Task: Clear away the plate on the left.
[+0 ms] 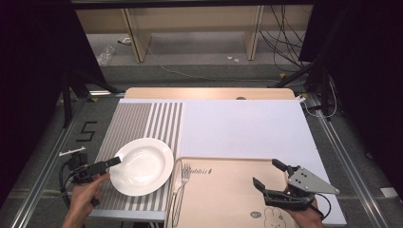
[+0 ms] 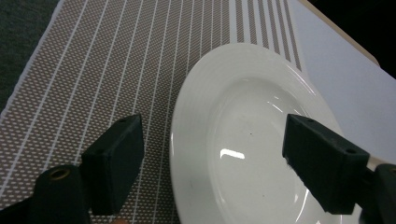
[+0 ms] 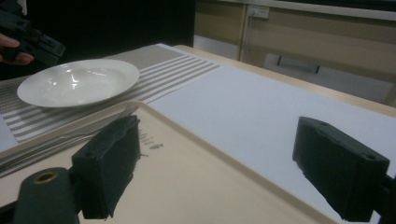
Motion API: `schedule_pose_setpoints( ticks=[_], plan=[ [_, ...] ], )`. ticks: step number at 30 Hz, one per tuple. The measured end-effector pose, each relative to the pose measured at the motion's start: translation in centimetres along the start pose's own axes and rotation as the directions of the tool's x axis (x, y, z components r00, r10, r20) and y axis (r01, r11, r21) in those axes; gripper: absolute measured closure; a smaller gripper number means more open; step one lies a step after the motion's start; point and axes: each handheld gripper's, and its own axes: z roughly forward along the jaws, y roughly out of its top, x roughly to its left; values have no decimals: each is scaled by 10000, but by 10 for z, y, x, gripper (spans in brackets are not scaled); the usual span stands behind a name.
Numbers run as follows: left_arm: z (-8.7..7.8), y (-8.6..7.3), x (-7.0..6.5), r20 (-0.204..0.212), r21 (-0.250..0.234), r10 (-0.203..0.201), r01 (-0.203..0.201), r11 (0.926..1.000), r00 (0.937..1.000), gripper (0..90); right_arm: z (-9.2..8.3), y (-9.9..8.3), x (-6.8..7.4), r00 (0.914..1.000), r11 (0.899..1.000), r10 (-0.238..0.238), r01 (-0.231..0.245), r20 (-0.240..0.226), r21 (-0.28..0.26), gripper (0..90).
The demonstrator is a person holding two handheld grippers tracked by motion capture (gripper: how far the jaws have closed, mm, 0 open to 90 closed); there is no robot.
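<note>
Left gripper (image 1: 114,161) & right gripper (image 1: 268,175), each held in a hand, had jaws spread wide, pointing fwd.

The left gripper (image 2: 212,161) has its 2 black jaws spread wide above the near-left rim of a white plate (image 2: 247,140). The plate rests on a brown placemat (image 2: 93,74) with thin white stripes, beside a pale sheet (image 2: 336,70) at the right.

wooden table (image 1: 266,93) carries white sheet (image 1: 242,128), striped placemat (image 1: 133,121), beige tray (image 1: 223,190).
</note>
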Motion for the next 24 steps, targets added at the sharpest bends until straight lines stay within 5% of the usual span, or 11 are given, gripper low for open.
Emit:
schedule_pose_setpoints(
  ticks=[12, 24],
  plan=[
    [7, -2, 13, 720, 722, -1412, 1361, 9881, 9874, 213, 0, 0, 0, 10000, 10000, 35, -35, 4, -2, 158],
    [10, -8, 12, 1071, 1122, -1729, 1609, 9806, 9791, 242, 0, 0, 0, 10000, 10000, 40, -40, 13, 16, 158]
  ],
)
